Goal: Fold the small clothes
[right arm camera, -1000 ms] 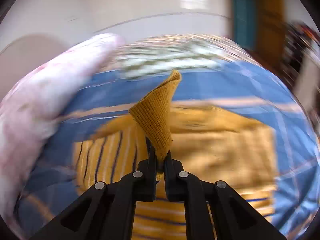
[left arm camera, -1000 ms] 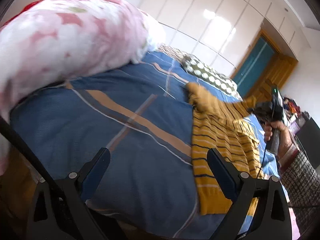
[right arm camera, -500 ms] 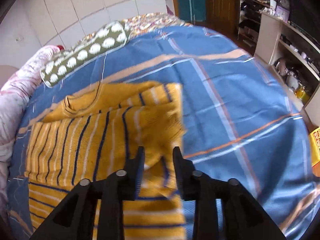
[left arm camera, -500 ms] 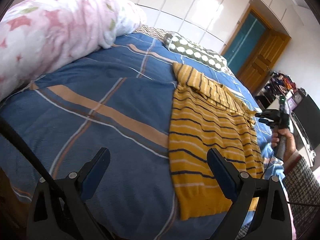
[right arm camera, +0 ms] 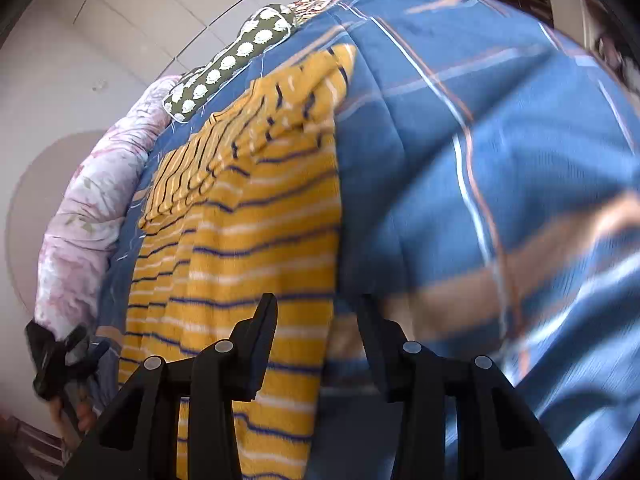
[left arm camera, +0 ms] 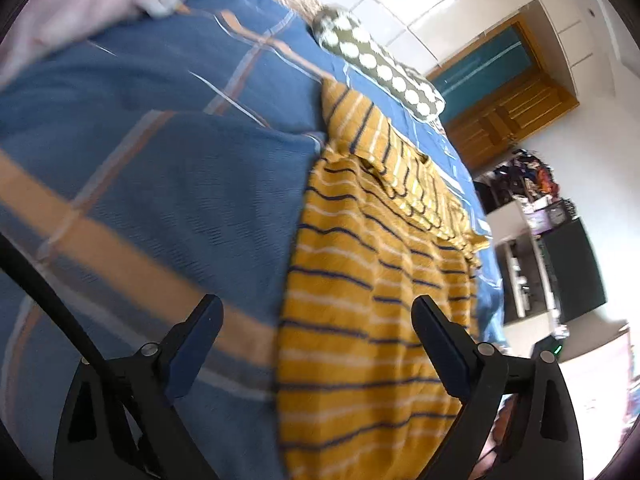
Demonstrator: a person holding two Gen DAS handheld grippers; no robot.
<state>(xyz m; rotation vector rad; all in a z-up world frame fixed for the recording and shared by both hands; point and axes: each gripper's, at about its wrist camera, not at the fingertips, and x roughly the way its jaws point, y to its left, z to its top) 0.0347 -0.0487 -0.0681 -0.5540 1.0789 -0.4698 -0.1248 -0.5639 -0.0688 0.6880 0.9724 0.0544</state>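
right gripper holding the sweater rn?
No: in the right wrist view the right gripper is open, with nothing between its fingers, above the near right edge of the striped yellow sweater lying on the blue bedspread.

The left matte-black plastic two-finger claw (left arm camera: 316, 322) has dark blue pads on the inner faces of its fingers (left arm camera: 192, 344), round silver screws at the pivots and a thin black cable crossing its left side. The right matte-black claw (right arm camera: 316, 320) shows the same silver screws on triangular cut-out arms.
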